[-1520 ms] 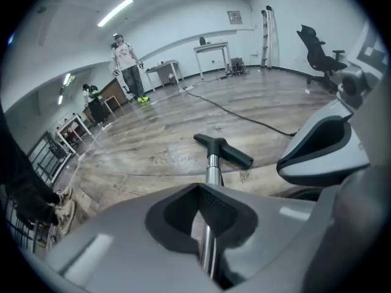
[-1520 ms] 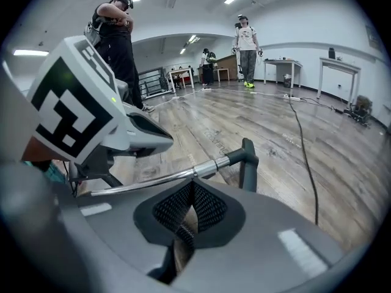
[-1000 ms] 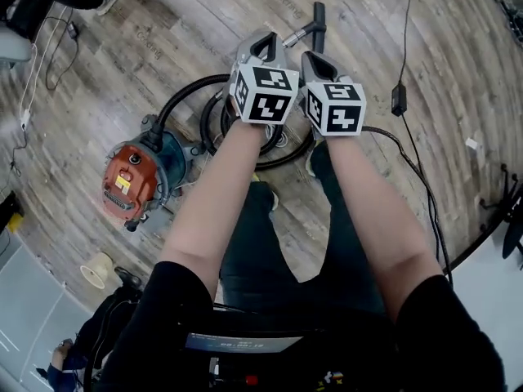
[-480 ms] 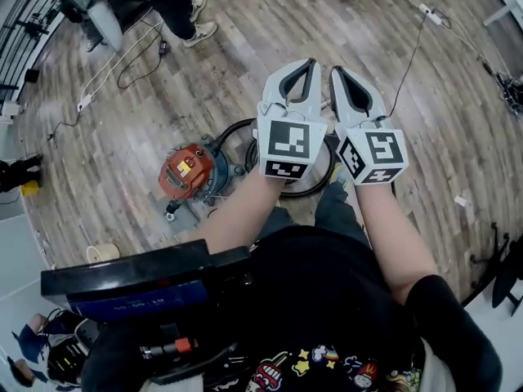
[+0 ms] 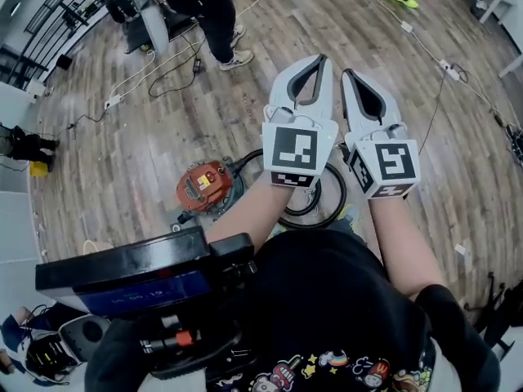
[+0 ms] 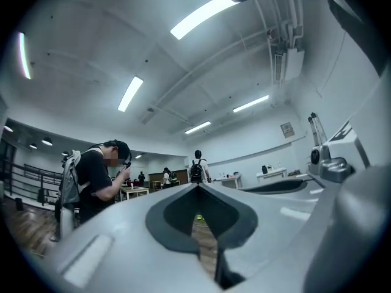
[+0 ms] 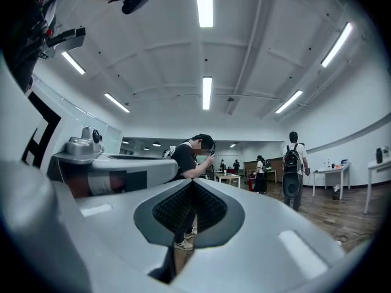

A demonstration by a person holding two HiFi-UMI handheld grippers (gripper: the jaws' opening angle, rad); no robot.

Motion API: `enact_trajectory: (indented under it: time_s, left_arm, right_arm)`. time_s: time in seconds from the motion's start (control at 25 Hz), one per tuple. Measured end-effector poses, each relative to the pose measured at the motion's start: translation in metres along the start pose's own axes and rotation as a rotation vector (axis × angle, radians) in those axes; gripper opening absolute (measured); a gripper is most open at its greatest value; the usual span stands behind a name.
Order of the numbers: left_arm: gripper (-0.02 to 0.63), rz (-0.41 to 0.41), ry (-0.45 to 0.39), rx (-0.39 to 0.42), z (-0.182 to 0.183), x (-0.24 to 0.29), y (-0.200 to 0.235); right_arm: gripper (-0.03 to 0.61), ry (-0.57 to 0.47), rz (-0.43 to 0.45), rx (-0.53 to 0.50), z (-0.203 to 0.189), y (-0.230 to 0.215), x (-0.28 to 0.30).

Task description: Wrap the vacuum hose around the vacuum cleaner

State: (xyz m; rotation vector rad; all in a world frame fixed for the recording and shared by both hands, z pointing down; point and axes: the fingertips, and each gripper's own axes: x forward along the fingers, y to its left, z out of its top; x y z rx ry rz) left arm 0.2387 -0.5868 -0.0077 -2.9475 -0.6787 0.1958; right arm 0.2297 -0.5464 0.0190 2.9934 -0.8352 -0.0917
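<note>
Left gripper [image 5: 320, 59], right gripper [image 5: 346, 73] mid-frame: jaws closed tip to tip, holding nothing. Below-left, orange vacuum cleaner [image 5: 203, 186], black hose [image 5: 341, 198] coiled alongside.

- Bare wood floor [image 5: 114, 182] left of the vacuum cleaner [image 5: 204, 188]: open passage.
- Vacuum cleaner and coiled hose [image 5: 337, 211], side by side, occupy the floor at centre.
- Loose cables [image 5: 155, 72] and a standing person [image 5: 204, 11] obstruct the upper left.
</note>
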Motion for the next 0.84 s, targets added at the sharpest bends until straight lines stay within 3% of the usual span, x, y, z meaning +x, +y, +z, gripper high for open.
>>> enact_trajectory:
  time_s: [0.36,0.84]
  left_arm:
    - [0.009,0.066,-0.004,-0.007,-0.005,-0.019,0.034]
    - [0.009,0.084,-0.021,-0.004,-0.005,-0.022,0.046]
  right_arm:
    - [0.018,0.015,0.052,-0.011,-0.002,0.027,0.017]
    - [0.018,0.019,0.074,-0.013,-0.003,0.033,0.026]
